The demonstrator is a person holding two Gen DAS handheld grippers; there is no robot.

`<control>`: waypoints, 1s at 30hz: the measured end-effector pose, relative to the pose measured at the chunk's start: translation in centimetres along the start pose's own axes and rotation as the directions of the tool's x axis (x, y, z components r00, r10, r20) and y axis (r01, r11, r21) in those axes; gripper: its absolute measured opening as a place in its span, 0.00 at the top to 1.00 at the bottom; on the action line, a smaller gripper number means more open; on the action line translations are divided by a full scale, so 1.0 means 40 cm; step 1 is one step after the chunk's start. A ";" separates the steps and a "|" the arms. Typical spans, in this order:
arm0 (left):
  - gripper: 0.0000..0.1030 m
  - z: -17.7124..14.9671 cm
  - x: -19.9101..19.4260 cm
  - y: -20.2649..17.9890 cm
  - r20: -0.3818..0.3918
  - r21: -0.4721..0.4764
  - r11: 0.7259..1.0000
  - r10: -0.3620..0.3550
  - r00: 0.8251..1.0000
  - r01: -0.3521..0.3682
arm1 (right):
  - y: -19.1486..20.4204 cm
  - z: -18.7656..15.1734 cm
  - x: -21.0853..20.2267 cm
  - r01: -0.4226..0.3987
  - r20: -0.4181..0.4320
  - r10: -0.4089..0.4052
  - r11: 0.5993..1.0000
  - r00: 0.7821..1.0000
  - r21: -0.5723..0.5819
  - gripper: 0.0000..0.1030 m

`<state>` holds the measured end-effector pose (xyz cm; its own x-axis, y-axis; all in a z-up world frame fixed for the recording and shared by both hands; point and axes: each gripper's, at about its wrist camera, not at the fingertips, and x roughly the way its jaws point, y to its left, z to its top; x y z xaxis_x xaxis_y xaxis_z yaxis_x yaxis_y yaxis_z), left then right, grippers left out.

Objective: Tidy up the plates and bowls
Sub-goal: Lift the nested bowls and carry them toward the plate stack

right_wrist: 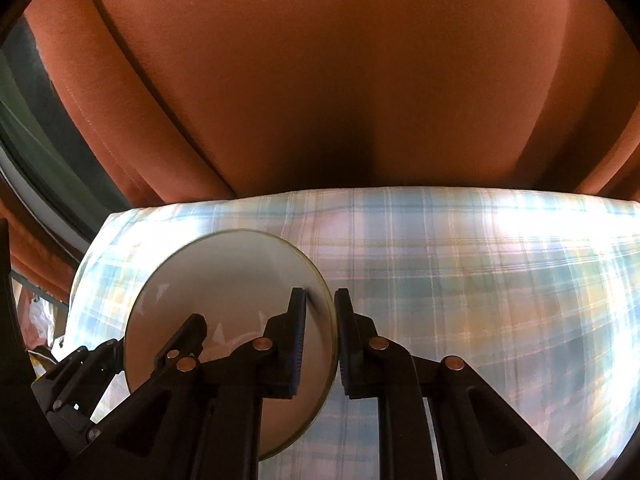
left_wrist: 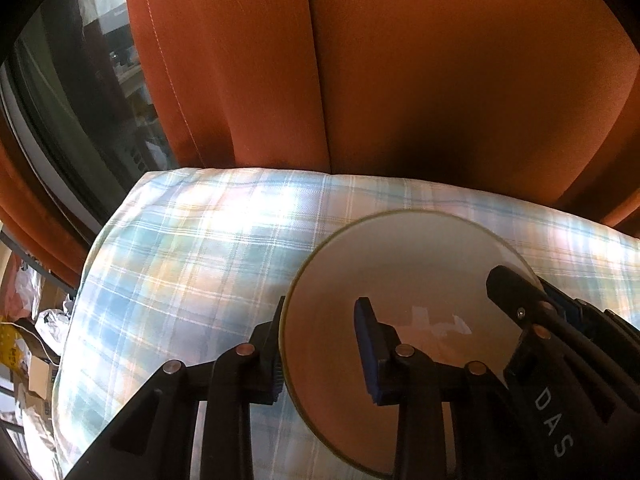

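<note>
Gripping the plate [left_wrist: 400,280] on opposite rims, left tongs [left_wrist: 320,352] and right tongs [right_wrist: 320,340] both clamped shut on it above the plaid-covered bed [right_wrist: 460,280], I judge lifting is next, needing both hands kept level together.
</note>
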<state>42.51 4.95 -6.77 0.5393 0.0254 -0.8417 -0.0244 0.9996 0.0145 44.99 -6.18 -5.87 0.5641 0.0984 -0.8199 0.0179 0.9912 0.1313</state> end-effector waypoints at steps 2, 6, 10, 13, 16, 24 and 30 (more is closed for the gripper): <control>0.71 -0.006 -0.014 0.002 -0.003 0.004 1.000 -0.008 1.000 0.008 | 0.000 -0.006 -0.020 0.006 0.003 -0.006 1.000 1.000 0.008 0.83; 0.71 -0.024 -0.049 0.013 -0.008 0.017 1.000 -0.014 1.000 0.014 | 0.016 -0.021 -0.057 0.022 -0.002 -0.022 1.000 1.000 0.010 0.83; 0.71 -0.045 -0.088 0.029 -0.005 0.018 1.000 -0.022 1.000 0.022 | 0.040 -0.032 -0.095 0.029 -0.006 -0.029 1.000 1.000 0.001 0.83; 0.71 -0.059 -0.120 0.041 -0.003 0.011 0.999 -0.032 0.999 0.032 | 0.062 -0.044 -0.134 0.040 0.002 -0.040 0.999 0.999 -0.008 0.83; 0.71 -0.082 -0.157 0.056 -0.007 -0.002 0.999 -0.044 0.999 0.044 | 0.071 -0.060 -0.169 0.046 0.009 -0.046 0.999 0.999 -0.015 0.83; 0.71 -0.142 -0.267 0.080 0.018 0.012 0.998 -0.063 0.998 0.062 | 0.094 -0.119 -0.278 0.065 0.026 -0.065 0.998 0.998 -0.018 0.83; 0.71 -0.167 -0.343 0.098 0.048 0.034 0.997 -0.075 0.996 0.073 | 0.116 -0.156 -0.360 0.080 0.055 -0.079 0.997 0.995 -0.010 0.83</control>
<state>29.39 8.45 1.21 0.5795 -0.0488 -0.8135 0.0440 0.9986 -0.0286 31.79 -2.47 3.08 0.6056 0.0147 -0.7957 0.0544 0.9967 0.0598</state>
